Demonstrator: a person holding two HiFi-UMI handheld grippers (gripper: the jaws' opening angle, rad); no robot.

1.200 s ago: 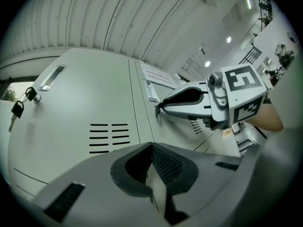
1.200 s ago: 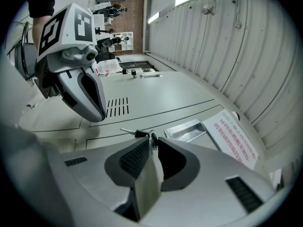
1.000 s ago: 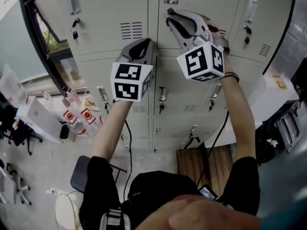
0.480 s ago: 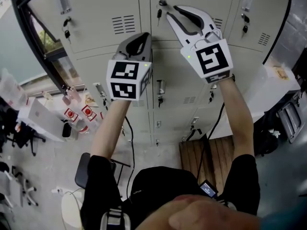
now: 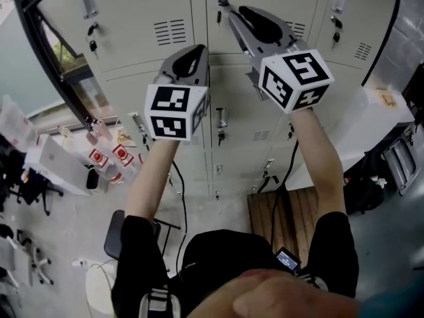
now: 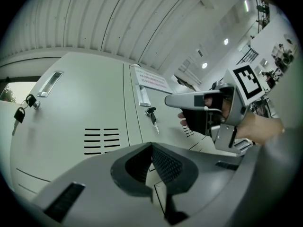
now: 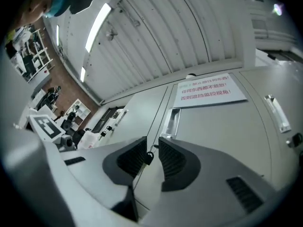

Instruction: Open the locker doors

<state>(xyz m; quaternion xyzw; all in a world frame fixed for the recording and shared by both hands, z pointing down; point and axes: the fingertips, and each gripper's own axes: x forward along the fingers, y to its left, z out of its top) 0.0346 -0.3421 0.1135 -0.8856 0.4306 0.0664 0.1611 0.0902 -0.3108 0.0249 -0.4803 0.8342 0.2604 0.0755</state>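
two grippers were raised to the lockers (image 5: 165, 18), whose doors all looked shut: the left gripper (image 6: 152, 146) was closed on nothing, and the right gripper (image 7: 152, 146) had its jaws narrowly apart round the dangling key (image 7: 148, 158), just below the handle (image 7: 171, 122). closing off-centre would likely nudge the loose key aside or pinch only its edge, so a turn might slip. whether the pads already touched it was unclear, and the lock itself sat hidden behind a jaw.
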